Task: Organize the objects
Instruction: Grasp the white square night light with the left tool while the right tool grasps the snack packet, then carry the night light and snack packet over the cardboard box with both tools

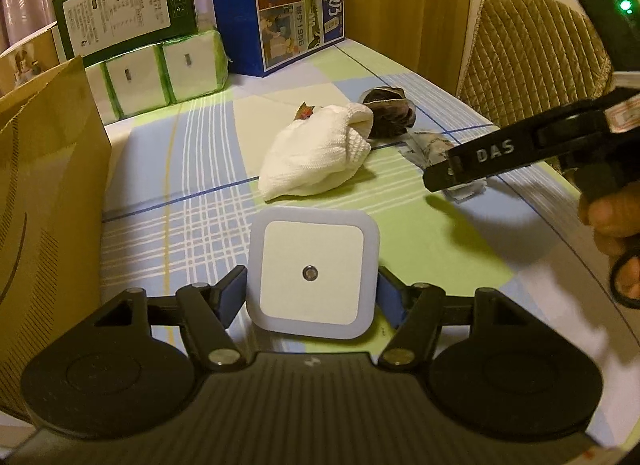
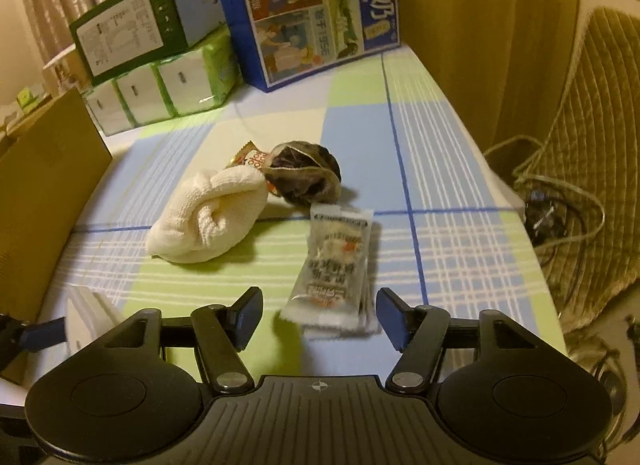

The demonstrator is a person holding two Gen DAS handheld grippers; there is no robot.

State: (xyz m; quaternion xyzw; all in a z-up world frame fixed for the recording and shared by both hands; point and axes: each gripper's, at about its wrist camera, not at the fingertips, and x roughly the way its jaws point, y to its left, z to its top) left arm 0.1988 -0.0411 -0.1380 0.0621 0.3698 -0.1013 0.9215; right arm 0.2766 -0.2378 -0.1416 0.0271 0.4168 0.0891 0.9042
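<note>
Left wrist: night light [image 1: 312, 273] between tool [image 1: 312, 293] fingers.

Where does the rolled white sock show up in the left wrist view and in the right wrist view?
Left wrist view: the rolled white sock lies at centre, beyond the square white night light held between the left gripper fingers.
Right wrist view: it lies left of centre, beyond and left of the open right gripper.
Shared landmark: the dark mesh bundle touching the sock's far right end.
</note>
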